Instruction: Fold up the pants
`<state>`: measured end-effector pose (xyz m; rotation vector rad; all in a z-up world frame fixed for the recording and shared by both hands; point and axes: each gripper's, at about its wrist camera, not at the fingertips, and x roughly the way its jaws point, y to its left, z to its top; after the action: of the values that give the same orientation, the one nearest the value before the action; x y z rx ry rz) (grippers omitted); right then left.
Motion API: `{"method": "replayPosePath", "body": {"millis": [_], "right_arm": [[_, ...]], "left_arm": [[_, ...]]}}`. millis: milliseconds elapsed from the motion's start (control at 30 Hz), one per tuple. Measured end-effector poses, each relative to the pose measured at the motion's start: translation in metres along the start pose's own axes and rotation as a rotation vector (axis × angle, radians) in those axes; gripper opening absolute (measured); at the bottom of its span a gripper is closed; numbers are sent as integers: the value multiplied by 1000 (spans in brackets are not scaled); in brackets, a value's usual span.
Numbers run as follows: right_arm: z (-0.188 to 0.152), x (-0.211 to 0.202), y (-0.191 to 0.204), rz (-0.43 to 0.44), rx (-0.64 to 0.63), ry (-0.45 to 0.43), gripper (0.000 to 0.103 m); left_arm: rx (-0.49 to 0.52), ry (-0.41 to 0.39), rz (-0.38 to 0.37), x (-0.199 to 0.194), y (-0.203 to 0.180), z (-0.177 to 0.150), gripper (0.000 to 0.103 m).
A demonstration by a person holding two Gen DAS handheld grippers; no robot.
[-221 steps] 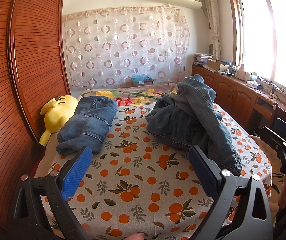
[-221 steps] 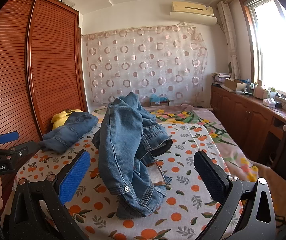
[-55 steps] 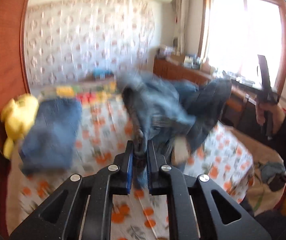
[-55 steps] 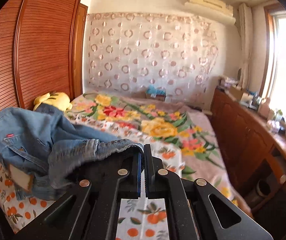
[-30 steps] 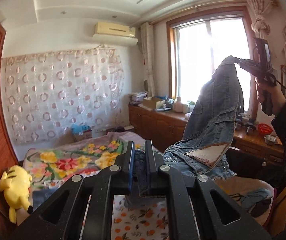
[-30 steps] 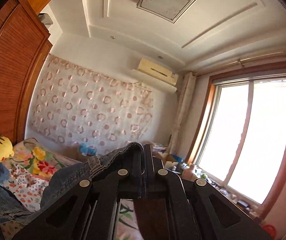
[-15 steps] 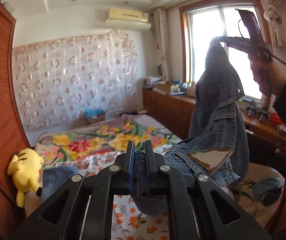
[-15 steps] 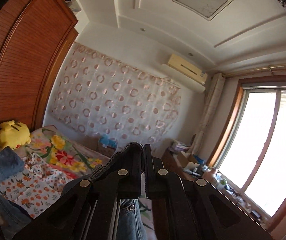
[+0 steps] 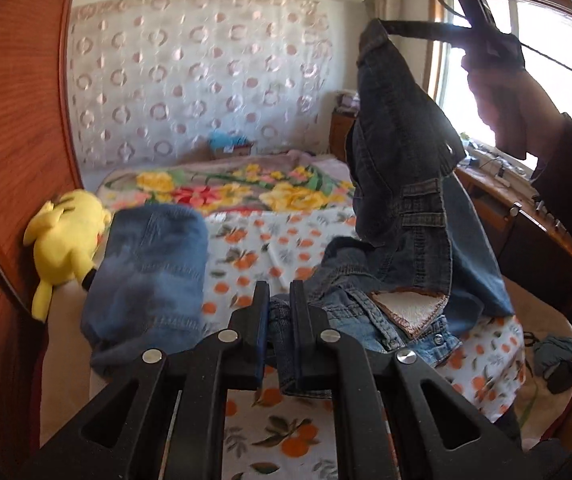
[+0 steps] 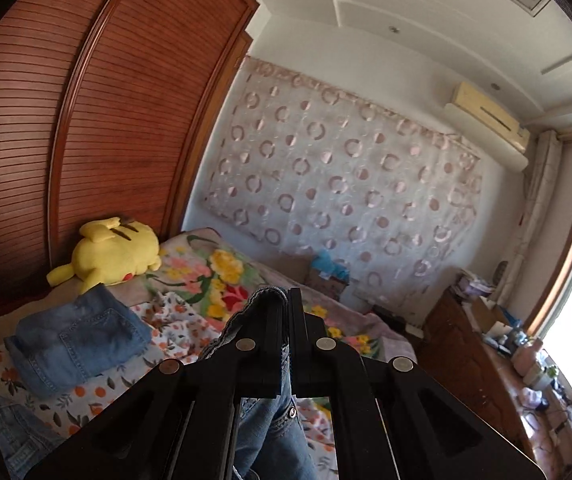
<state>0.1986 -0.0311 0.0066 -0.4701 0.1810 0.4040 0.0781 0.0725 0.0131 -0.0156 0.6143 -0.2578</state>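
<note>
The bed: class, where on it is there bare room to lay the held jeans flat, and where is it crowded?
The orange-print sheet lies bare in front of the folded jeans and between them and the held jeans. The floral blanket behind is also free. The edge by the wardrobe is crowded: the yellow plush lies beside the folded jeans.

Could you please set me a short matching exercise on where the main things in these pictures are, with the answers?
Things:
1. jeans being handled
2. folded jeans
3. yellow plush toy
4. air conditioner

Places:
A. lying against the wooden wardrobe
B. mounted high on the wall
C. hanging between the left gripper and right gripper
D. flat on the bed beside the toy

Pairs: 1-C, 2-D, 3-A, 4-B
</note>
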Motion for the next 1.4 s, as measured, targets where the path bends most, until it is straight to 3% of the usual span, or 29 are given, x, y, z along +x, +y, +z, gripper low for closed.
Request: {"method": "replayPosePath", "body": {"millis": [167,367,467,533,600,700,800,900,1133,1400], "right_arm": [[-8,98,43,95,-16,56,2],[21,141,16,191,3,122,2],[5,96,-20,234,17,175,2],[-8,107,-32,265,43,218,2],[-16,119,-41,299,72,263,3],[-21,128,-48,332,91,297,15],[-22,119,-66,353,118,304,35],[-34,94,-96,348,149,308,37],[-85,32,-148,244,211,365,38],[-159,-25,-189,96,304,488,41]], "left_arm": [[-84,74,4,27,32,-18,11],[-148,126,-2,51,51,-22,13],[-147,134,-1,58,59,-18,19],[-129,133,8,59,61,-11,27],[-111,122,14,57,63,-5,44],[-91,93,5,53,63,7,50],[-68,69,9,48,60,19,54],[-63,38,3,45,58,32,71],[-25,40,-31,73,43,58,72],[46,100,-57,131,12,88,72]]}}
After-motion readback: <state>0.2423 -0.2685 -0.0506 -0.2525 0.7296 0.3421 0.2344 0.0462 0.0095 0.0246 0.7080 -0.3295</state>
